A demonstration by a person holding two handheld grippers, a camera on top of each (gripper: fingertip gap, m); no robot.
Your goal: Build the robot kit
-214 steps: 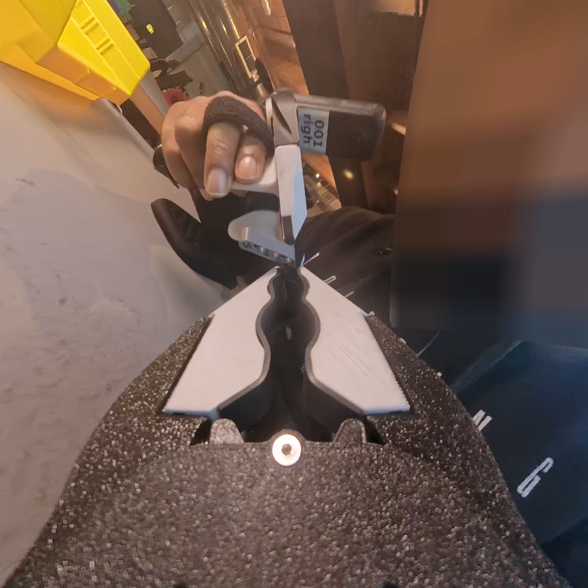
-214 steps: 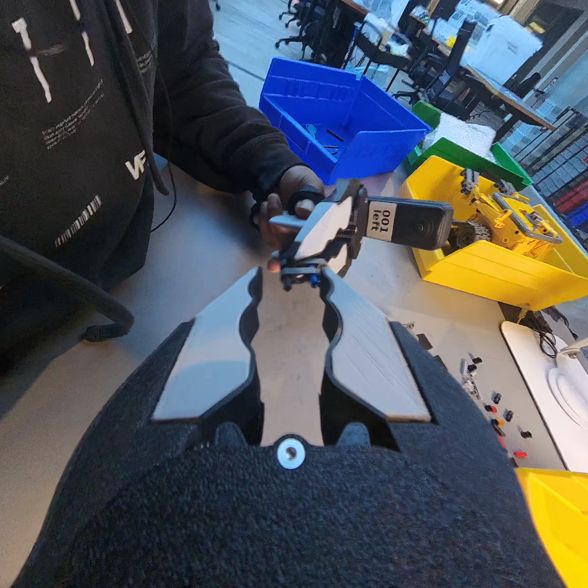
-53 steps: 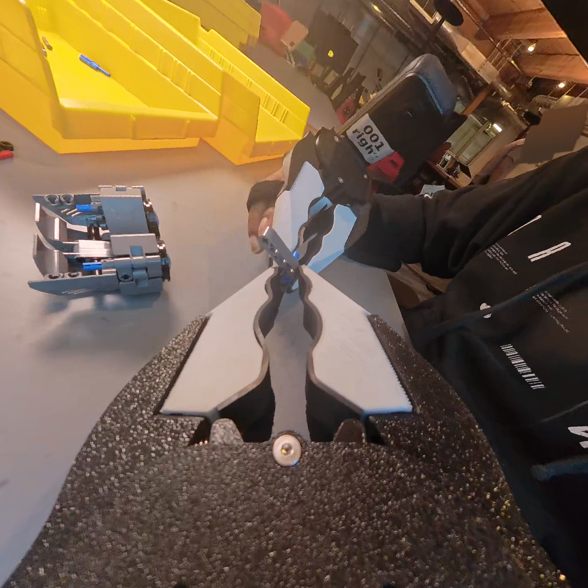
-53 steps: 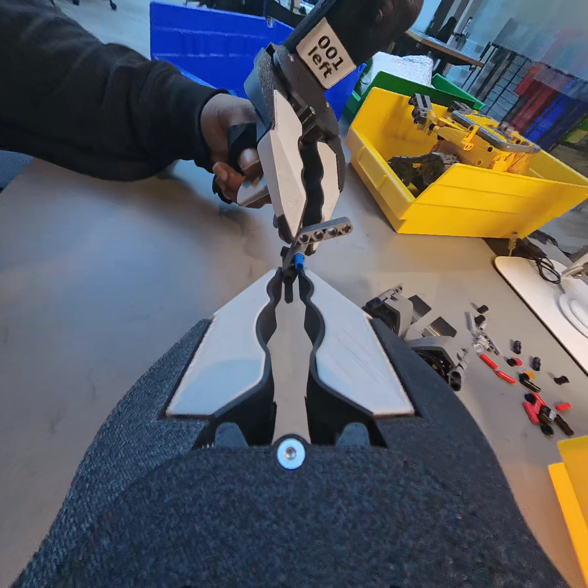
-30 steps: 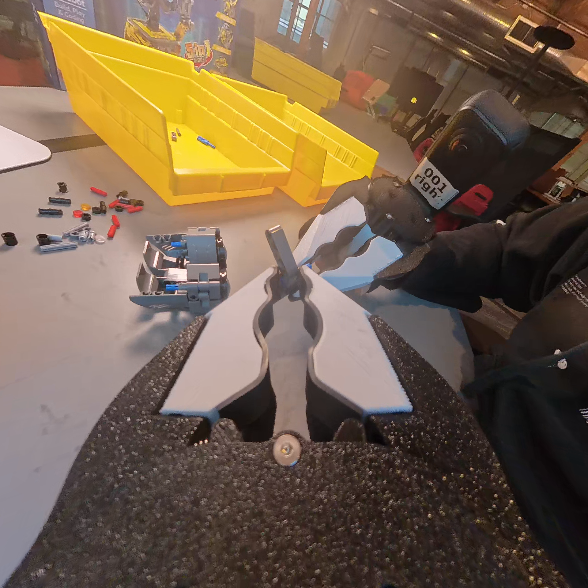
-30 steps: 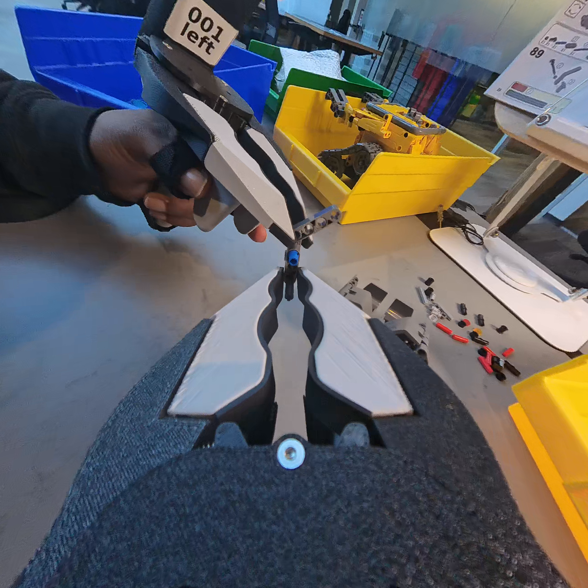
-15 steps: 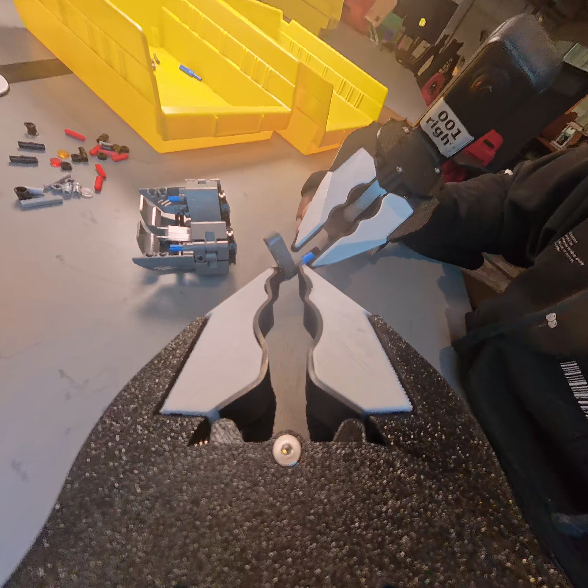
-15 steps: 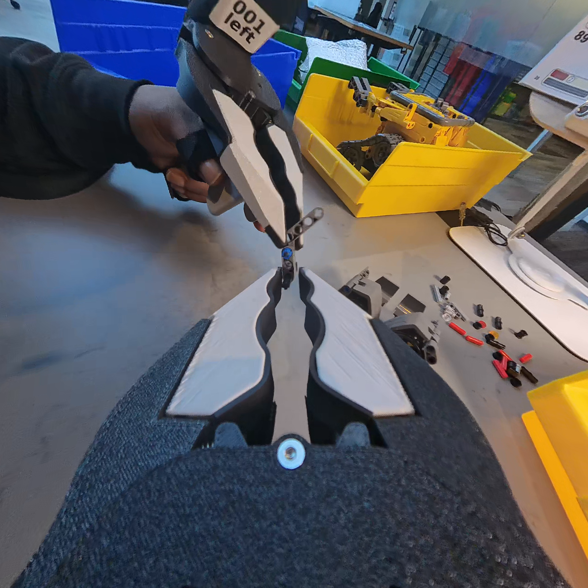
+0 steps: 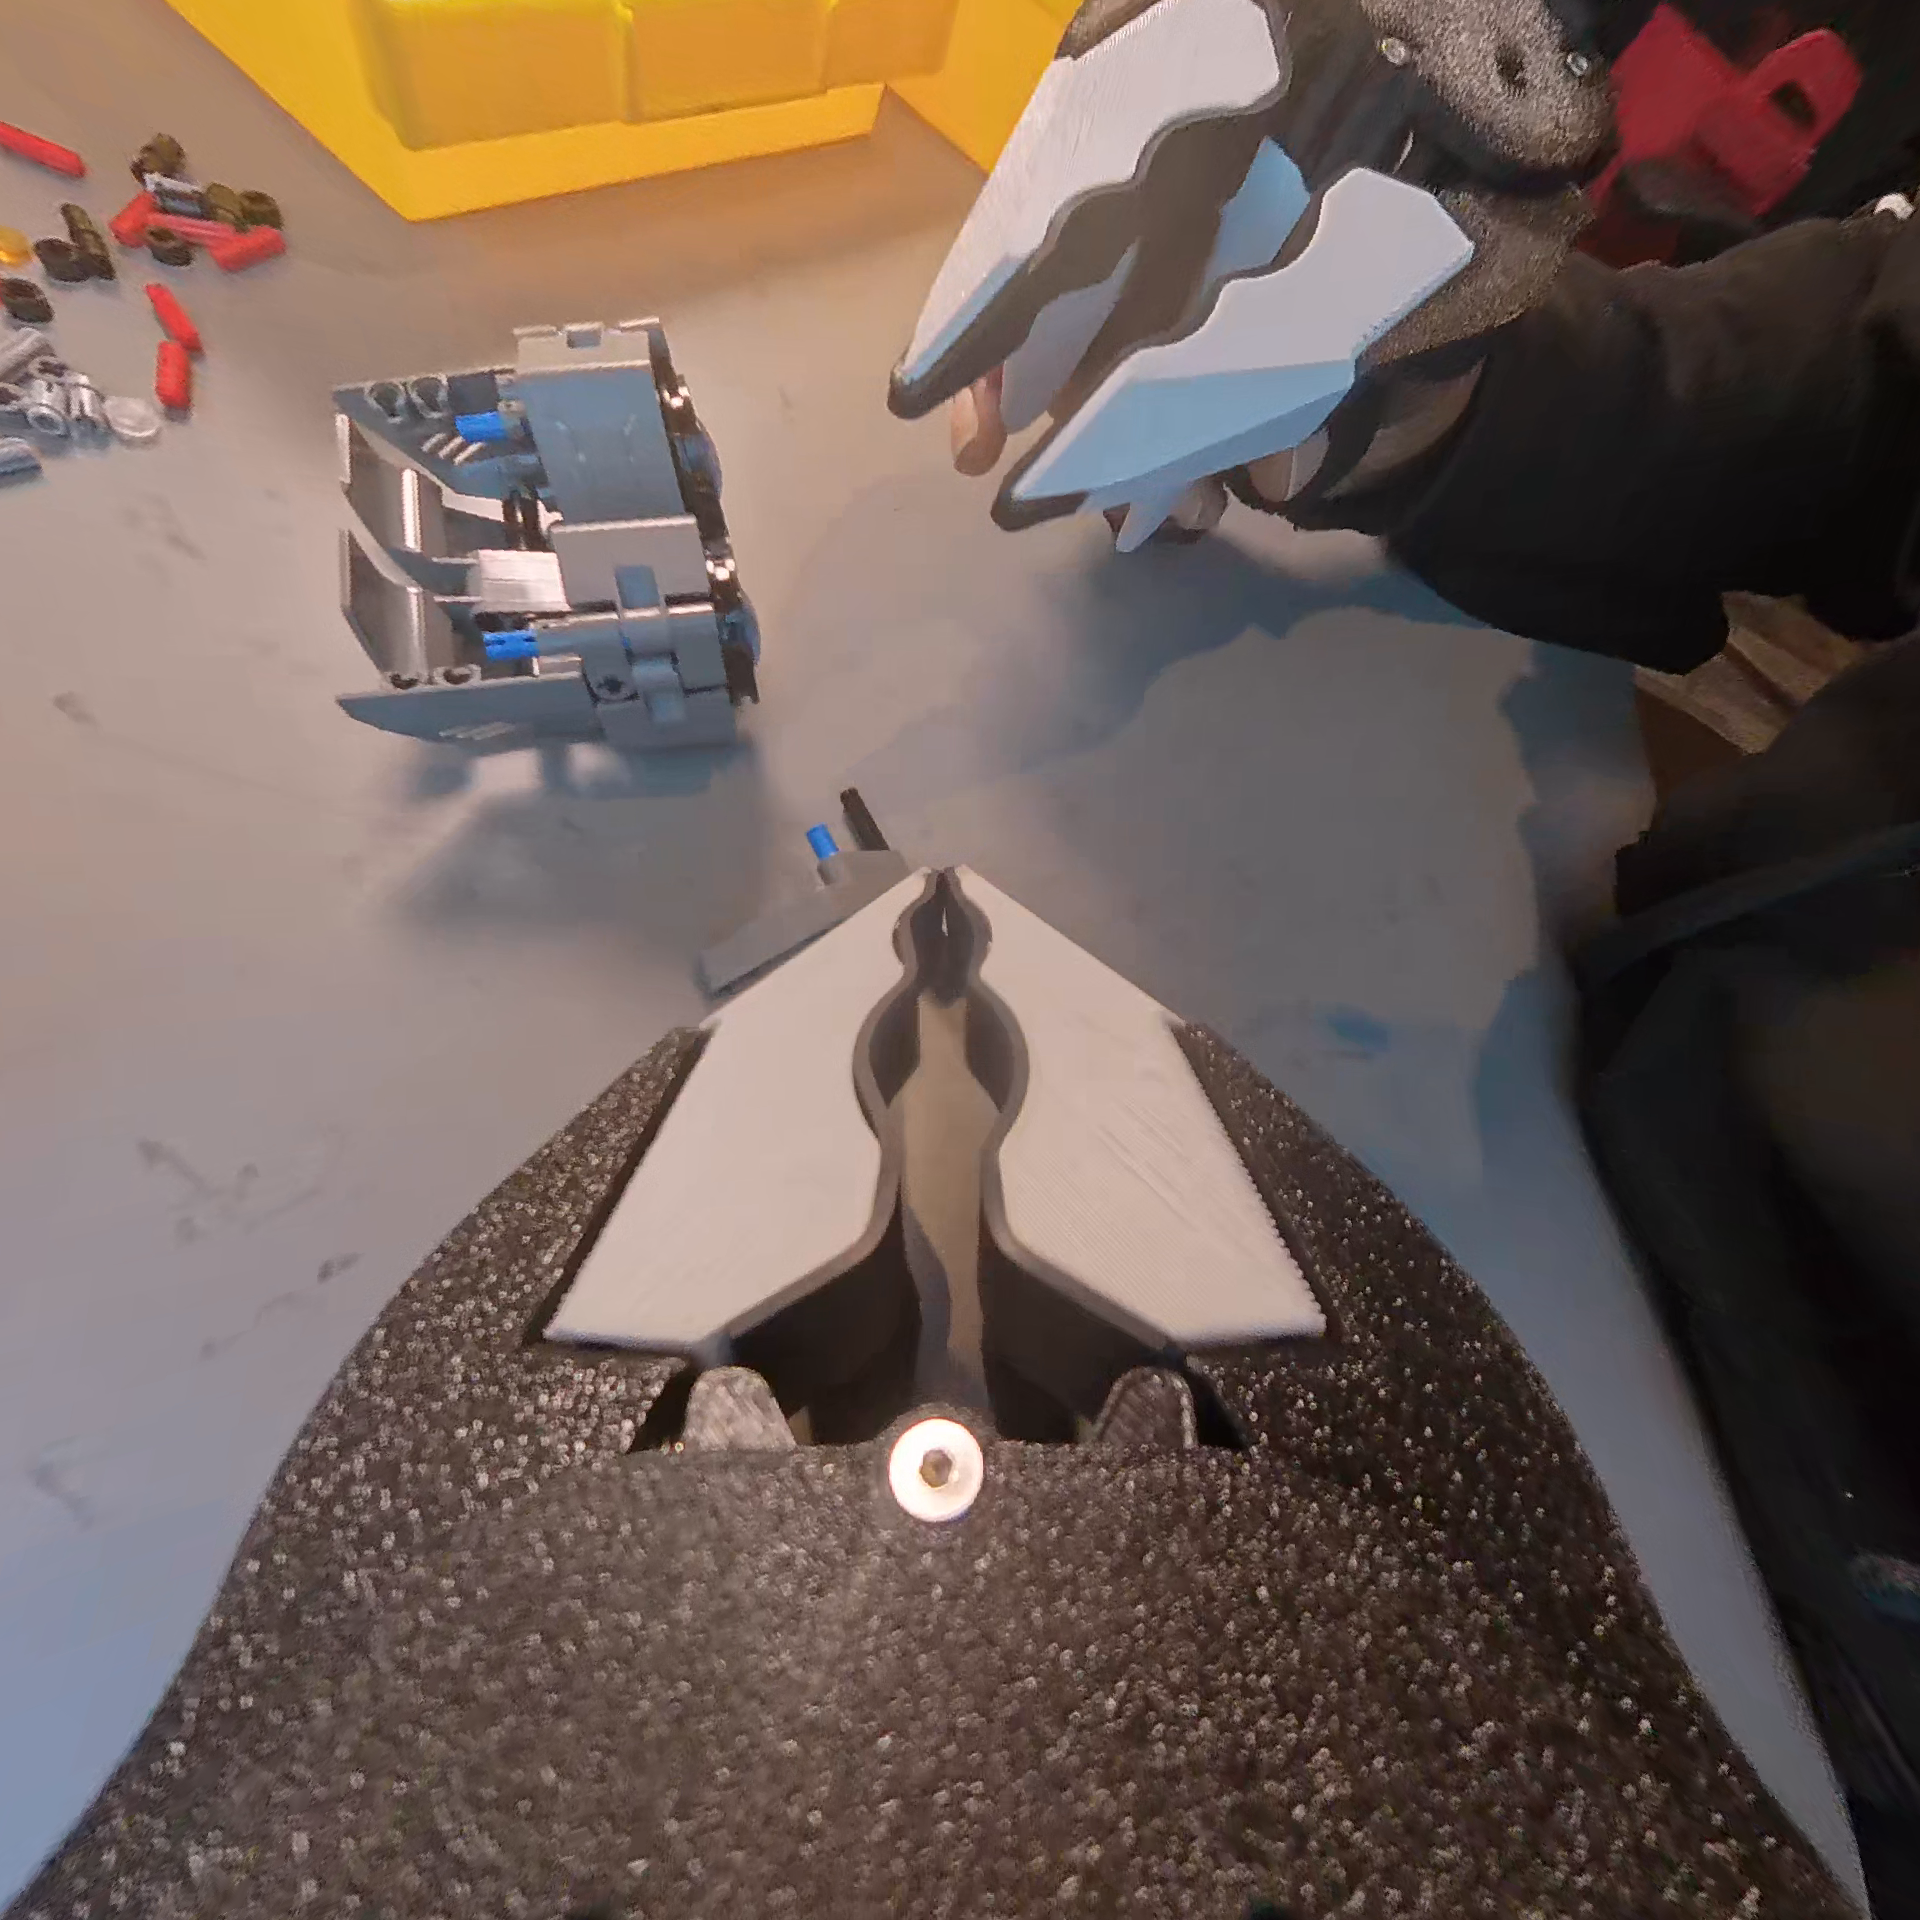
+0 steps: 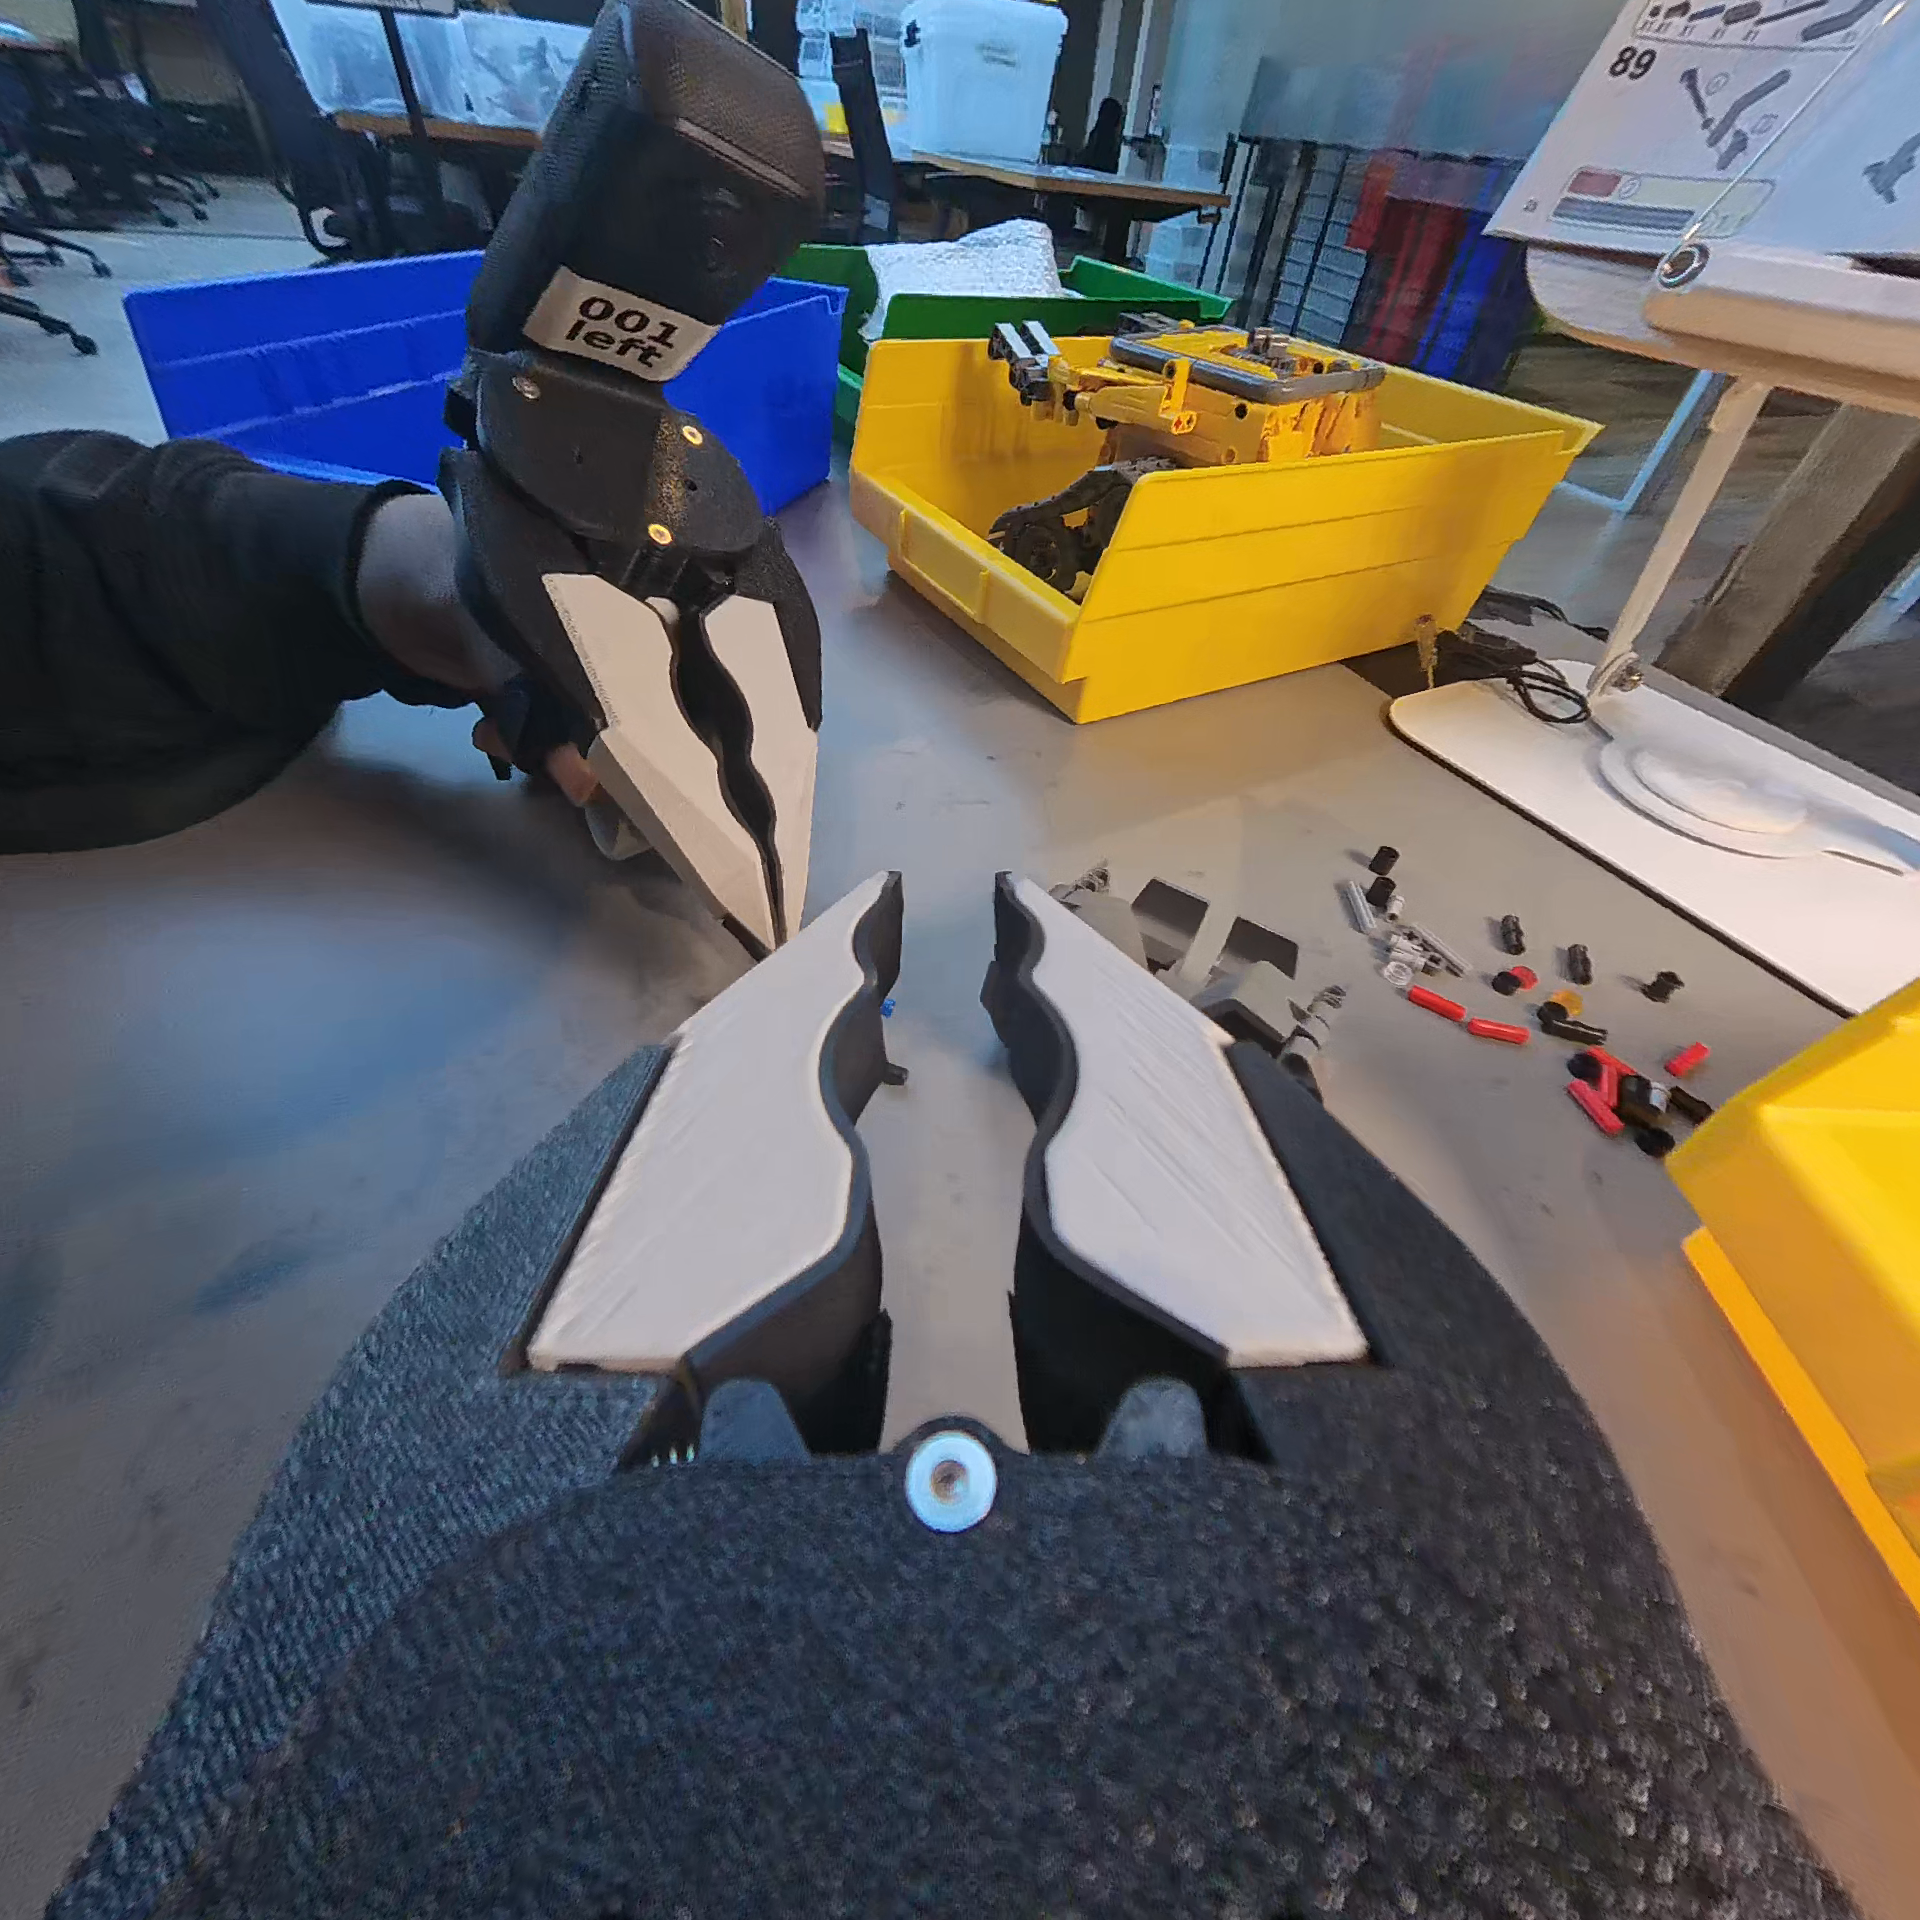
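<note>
My left gripper (image 9: 940, 881) is shut on one end of a grey beam (image 9: 790, 920), which carries a blue pin (image 9: 821, 837) and a black pin (image 9: 860, 814). The beam is low, at the grey table (image 9: 260, 987). In the right wrist view the left gripper (image 10: 774, 930) points down at the table with its tips together, and my own left finger hides most of the beam. My right gripper (image 10: 943, 883) is open and empty, just right of the left one. It shows open at the top right of the left wrist view (image 9: 956, 452).
A grey brick assembly (image 9: 582, 561) lies on the table beyond the beam. Loose red and black pins (image 10: 1558, 1018) are scattered nearby. A yellow bin (image 10: 1247, 623) holds a yellow tracked model. A blue bin (image 10: 312, 353), a green bin (image 10: 1143, 291) and a white stand base (image 10: 1714, 810) stand farther off.
The right gripper has let go of the pin piece, opened and drawn back. The left gripper has lowered the beam, now carrying the pins, down to the table.
</note>
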